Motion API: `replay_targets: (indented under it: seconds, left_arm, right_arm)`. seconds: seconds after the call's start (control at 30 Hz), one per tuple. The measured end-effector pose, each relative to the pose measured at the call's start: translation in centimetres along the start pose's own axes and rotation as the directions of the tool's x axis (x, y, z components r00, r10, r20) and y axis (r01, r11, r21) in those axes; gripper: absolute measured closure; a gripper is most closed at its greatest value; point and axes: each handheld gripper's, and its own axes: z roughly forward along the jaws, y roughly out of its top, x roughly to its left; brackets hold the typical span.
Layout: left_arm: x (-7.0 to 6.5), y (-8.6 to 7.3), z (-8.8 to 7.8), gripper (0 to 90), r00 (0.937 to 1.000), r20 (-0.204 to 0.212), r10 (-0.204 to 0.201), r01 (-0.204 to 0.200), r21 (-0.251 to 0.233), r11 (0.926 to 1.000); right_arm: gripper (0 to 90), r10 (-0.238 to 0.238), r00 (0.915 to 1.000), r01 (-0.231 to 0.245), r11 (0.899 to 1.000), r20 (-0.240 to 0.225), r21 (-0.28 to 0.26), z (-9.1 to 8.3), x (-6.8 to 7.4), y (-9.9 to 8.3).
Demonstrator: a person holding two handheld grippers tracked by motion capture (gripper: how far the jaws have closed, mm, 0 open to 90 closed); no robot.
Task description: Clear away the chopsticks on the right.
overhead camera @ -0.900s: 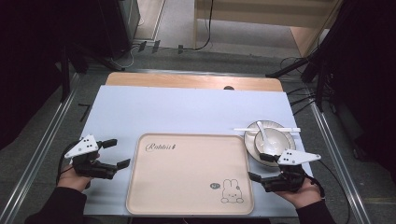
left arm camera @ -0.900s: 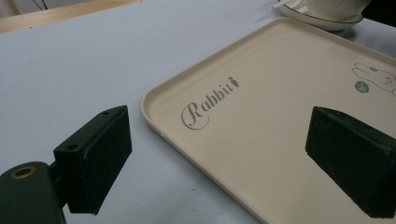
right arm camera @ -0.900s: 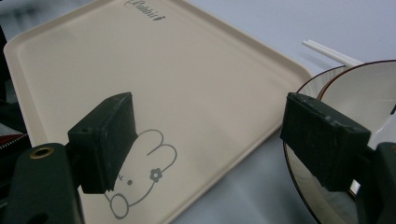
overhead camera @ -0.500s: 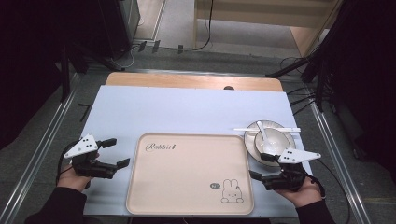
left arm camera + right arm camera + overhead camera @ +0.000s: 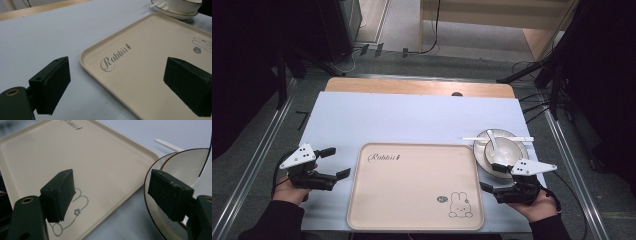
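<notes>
Left claw [image 5: 333, 162] and right claw [image 5: 490, 177] both gape, empty.

Premises resemble a lab recording station: surface [image 5: 412, 117] framed by metal rails [image 5: 257, 150], cables [image 5: 532, 107] trailing across the floor [image 5: 452, 62], dark equipment stands [image 5: 337, 25] beyond.

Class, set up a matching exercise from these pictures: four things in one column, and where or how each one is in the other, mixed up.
Things:
1. tray
2. spoon
3. chopsticks
4. left gripper

Places or states:
A. lying across the plate's far rim
B. open, beside the tray's left edge
C. in the bowl
D. between the two grippers, nothing on it

Pairs: 1-D, 2-C, 3-A, 4-B
</notes>
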Motion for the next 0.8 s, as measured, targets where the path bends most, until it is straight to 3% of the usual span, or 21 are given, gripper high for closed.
replay_targets:
  seconds: [0.6,0.8]
  left_arm:
    - [0.0,0.0,0.0,7.7,1.0,0.004,0.004,-0.004,0.006,1.0]
    - [-0.1,0.0,0.0,7.6,1.0,0.002,0.006,-0.006,0.01,0.9999]
  right_arm:
    - [25.0,0.019,0.9998,-0.019,1.0,-0.006,-0.01,-0.5,-0.2,0.4]
    - [28.4,0.058,0.9982,-0.058,0.998,0.018,-0.008,-1.1,-0.5,0.9]
